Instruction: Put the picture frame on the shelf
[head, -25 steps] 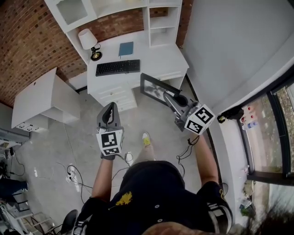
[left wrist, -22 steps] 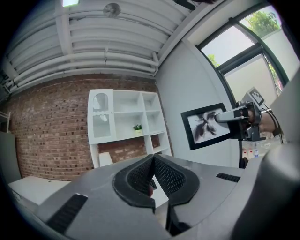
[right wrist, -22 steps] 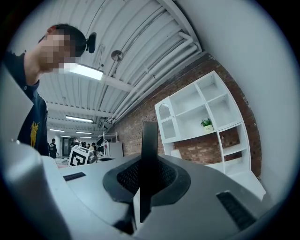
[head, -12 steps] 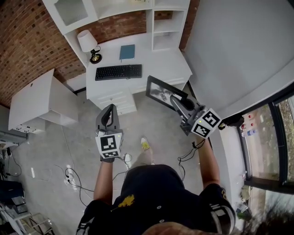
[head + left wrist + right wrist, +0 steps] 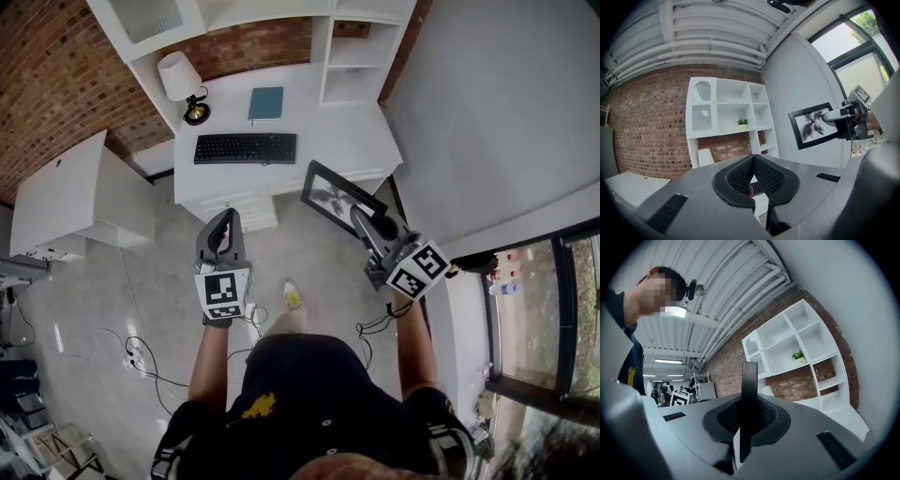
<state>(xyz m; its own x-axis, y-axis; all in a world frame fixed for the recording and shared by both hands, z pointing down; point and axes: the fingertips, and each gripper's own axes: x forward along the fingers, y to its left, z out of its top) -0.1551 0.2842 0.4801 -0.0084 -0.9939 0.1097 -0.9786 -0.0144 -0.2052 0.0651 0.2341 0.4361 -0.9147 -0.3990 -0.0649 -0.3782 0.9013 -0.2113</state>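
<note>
Right gripper [image 5: 360, 215] clamping picture frame [image 5: 328, 191] edge-on, left gripper [image 5: 223, 216] closed empty, shelf [image 5: 360, 58] cropped

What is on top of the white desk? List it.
On the desk: a black keyboard, a blue book and a lamp. The picture frame covers part of its front edge, so that spot is hidden.

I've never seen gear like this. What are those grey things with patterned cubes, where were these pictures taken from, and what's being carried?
No robot here: a person holds a two-jaw left gripper and right gripper. One picture looks down from a camera on the person's head; the other two come from cameras riding on the grippers. The right gripper is clamped on a black picture frame; the left one is shut and empty. Ahead stands a white desk with a keyboard, lamp and blue book, and white shelves above.
</note>
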